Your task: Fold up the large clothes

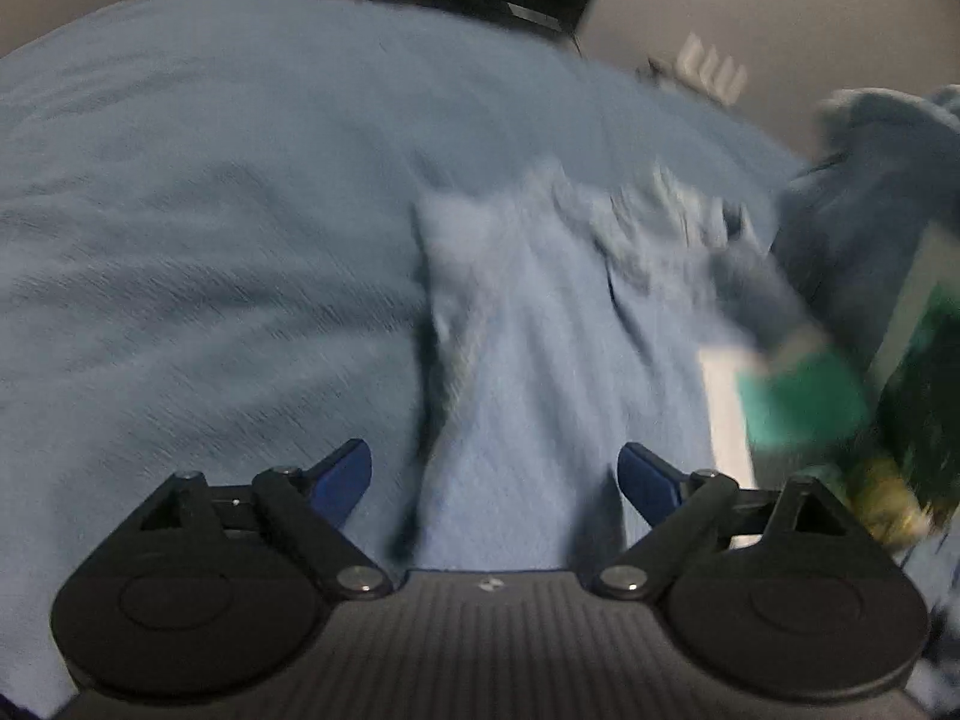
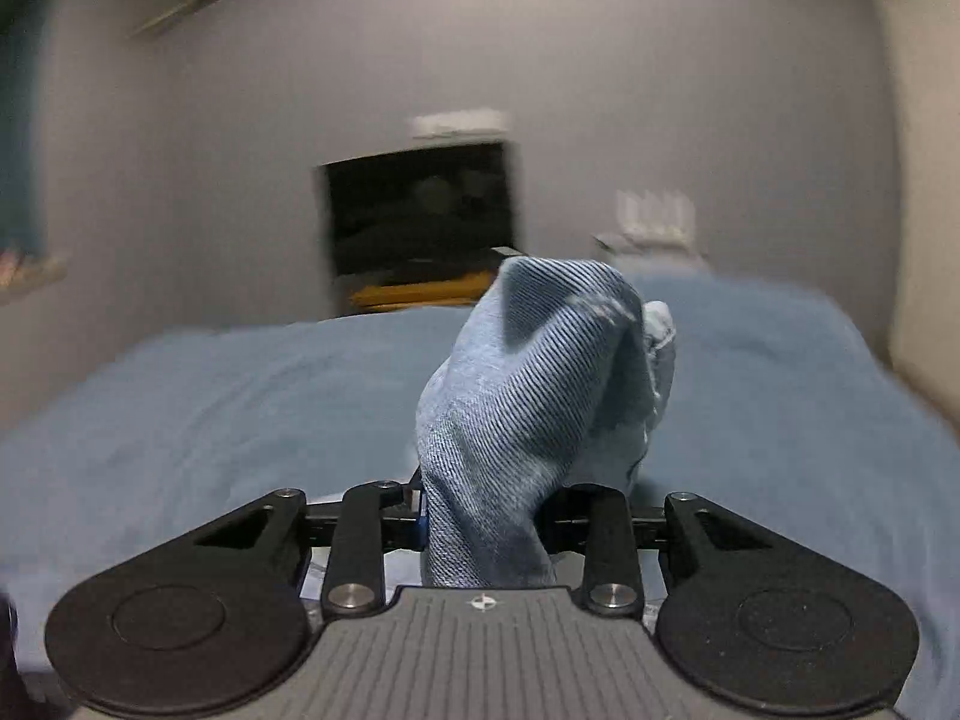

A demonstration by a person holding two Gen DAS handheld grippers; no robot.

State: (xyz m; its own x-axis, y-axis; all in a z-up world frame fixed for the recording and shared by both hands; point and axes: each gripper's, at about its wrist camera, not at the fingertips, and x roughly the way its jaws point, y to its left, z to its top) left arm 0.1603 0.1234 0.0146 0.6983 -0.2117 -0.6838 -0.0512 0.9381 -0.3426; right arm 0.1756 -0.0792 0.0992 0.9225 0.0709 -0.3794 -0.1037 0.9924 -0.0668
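Observation:
A light blue denim garment (image 1: pixel 540 324) lies stretched over the blue bed cover (image 1: pixel 180 210) in the left wrist view, blurred by motion. My left gripper (image 1: pixel 495 474) is open, its blue fingertips (image 1: pixel 345 471) spread either side of the denim, which runs between them. My right gripper (image 2: pixel 480 516) is shut on a bunched fold of the same denim (image 2: pixel 534 384), held up above the bed cover (image 2: pixel 180 396). The right gripper and its denim fold show at the right edge of the left wrist view (image 1: pixel 840 228).
A dark cabinet or screen (image 2: pixel 420 210) stands against the grey wall beyond the bed. A white object (image 2: pixel 654 219) sits near the bed's far right corner. A green blurred item (image 1: pixel 804 396) is close at the right.

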